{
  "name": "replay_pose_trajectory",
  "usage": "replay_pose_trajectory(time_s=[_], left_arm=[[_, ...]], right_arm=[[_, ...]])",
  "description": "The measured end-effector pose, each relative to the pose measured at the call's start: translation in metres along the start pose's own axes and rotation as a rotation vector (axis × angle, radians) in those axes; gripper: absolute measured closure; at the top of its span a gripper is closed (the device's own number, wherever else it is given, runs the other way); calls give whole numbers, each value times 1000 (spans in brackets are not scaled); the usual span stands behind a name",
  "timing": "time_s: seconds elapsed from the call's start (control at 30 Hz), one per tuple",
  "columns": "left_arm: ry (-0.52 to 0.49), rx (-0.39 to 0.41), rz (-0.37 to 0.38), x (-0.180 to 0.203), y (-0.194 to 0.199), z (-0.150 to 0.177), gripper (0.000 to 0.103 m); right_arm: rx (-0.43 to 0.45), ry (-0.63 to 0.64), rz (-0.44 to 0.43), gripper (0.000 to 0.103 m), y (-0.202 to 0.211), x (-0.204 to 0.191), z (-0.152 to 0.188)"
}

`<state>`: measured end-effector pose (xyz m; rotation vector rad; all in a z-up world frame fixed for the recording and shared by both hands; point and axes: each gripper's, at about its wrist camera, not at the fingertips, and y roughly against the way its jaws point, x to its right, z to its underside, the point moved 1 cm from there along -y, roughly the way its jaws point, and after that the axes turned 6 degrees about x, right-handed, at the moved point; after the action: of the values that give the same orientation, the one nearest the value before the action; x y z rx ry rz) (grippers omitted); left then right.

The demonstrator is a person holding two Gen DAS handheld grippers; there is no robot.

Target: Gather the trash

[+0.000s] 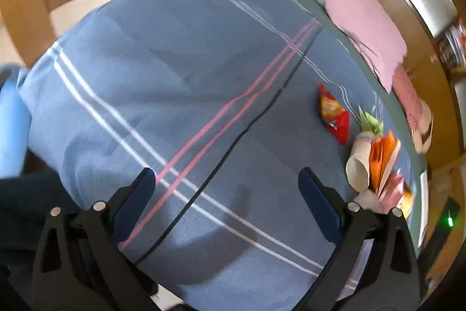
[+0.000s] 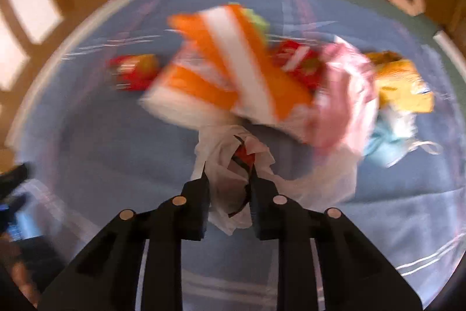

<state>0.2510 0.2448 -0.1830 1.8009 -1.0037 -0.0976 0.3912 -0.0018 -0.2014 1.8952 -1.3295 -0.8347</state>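
Black fingers of the right gripper (image 2: 230,174) sit nearly closed on a crumpled white plastic bag (image 2: 221,165), which fills the narrow gap between them; a scrap of red and black shows inside its folds. Beyond it, at 12 o'clock in the right wrist view, a blurred orange-and-white package (image 2: 233,63) lies on the blue striped bedspread (image 2: 102,136). A red snack wrapper (image 2: 134,72) lies at 10 o'clock, a pink plastic bag (image 2: 346,95) at 2 o'clock, with a yellow packet (image 2: 404,86) and a pale blue face mask (image 2: 390,142) just past it. Motion blur hides finer detail.

Blue-padded fingers of the left gripper (image 1: 227,182) stand wide apart and hold nothing, hovering over the bedspread (image 1: 174,63). In that view the trash sits at 3 o'clock: a red snack wrapper (image 1: 333,115), a paper cup (image 1: 359,162) on its side, the orange package (image 1: 384,162) touching it and green paper (image 1: 371,121) just behind. A pink pillow (image 1: 367,25) lies at 1 o'clock.
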Motion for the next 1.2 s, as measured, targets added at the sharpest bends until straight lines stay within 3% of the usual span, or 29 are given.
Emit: replay_pose_trajectory(time_s=[0.17,0.3,0.33,0.4,0.47,0.63,0.7,0.77,0.83,0.97,1.03,1.1,1.13,1.17,1.2], left_arm=[[40,36,-24,-12,8,-2,5],[59,44,-45,-20,10,-2,5],[65,46,-51,-21,10,-2,5],[71,45,-62,-23,9,-3,5],[75,41,-64,-25,8,-4,5],[68,38,-64,-24,9,-3,5],[63,39,-57,-22,10,-2,5],[47,38,-44,-18,10,0,5],[15,38,-25,-10,11,2,5],[-62,39,29,9,12,8,5],[-105,41,57,18,14,11,5],[-138,44,93,27,15,14,5],[-155,39,116,32,15,16,5],[-172,34,131,37,15,18,5],[-190,33,137,41,15,19,5]], right_arm=[[-43,106,-147,79,18,-43,14],[-73,202,-174,79,20,-70,23],[-77,217,-171,77,20,-72,26],[-81,233,-173,62,19,-78,28],[-68,211,-196,43,22,-80,27],[30,131,-234,38,46,-68,16],[116,105,-180,38,59,-56,7],[190,57,-87,28,67,-38,-4],[251,-3,88,23,67,-13,-19],[207,-60,341,23,31,33,-40],[149,-96,387,23,11,50,-40],[92,-150,377,23,-7,66,-37],[76,-181,347,31,-13,73,-35],[70,-205,322,49,-16,77,-31],[53,-240,283,57,-20,82,-26]])
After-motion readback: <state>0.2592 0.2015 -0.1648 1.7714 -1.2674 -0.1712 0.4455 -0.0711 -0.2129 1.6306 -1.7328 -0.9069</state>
